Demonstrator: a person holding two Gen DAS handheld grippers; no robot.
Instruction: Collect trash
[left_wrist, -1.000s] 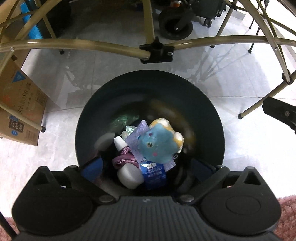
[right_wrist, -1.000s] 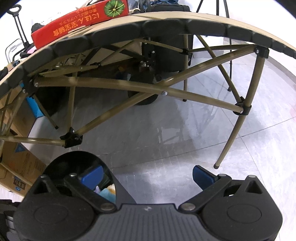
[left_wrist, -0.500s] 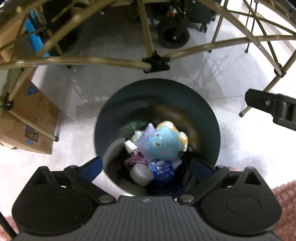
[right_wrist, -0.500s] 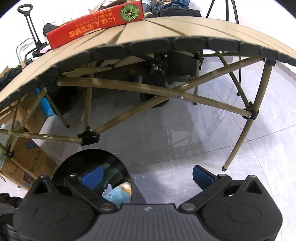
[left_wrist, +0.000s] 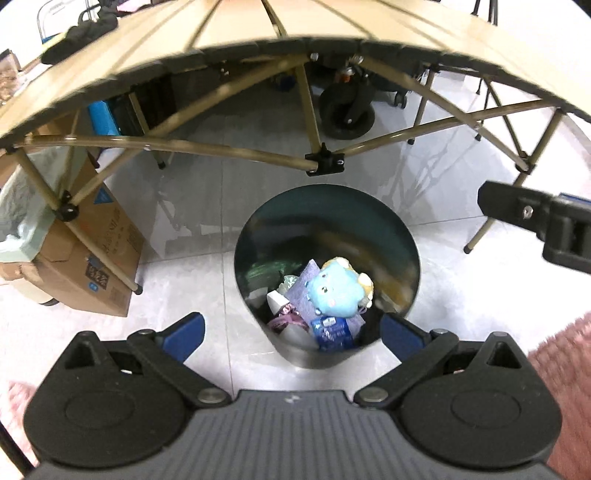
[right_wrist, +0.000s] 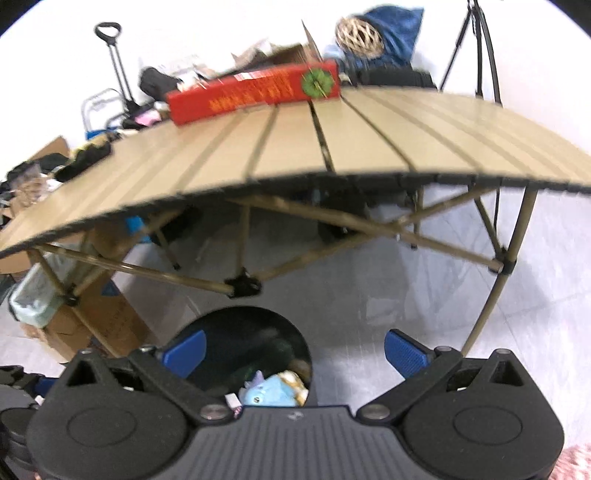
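Below the left gripper (left_wrist: 291, 328), in the left wrist view, stands the dark round bin (left_wrist: 406, 236) on the pale tiled floor, its mouth just ahead of and between the blue fingertips (left_wrist: 184, 330), which stand wide apart with nothing held. Collected trash lies in the bottom: a blue plush toy (left_wrist: 336, 290) on top, a purple wrapper (left_wrist: 306, 284) and a blue packet (left_wrist: 332, 334) beneath it. Beyond the bin rises the folding table (left_wrist: 258, 29), and a cardboard box (left_wrist: 85, 258) sits on the floor to the left. Part of the other tool shows at the right edge.

Seen from the right wrist, the right gripper (right_wrist: 293, 350) is likewise spread open and empty, with the bin (right_wrist: 240, 332) low and left of its centre and the plush toy (right_wrist: 273, 393) just visible inside. The tabletop (right_wrist: 332, 147) stretches across above, mostly bare along its near edge; a long red box (right_wrist: 255, 92) lies at the far side, its long axis running left to right. Any further item likely lies up and away from both grippers, and neither arm looks clearly nearer to it.
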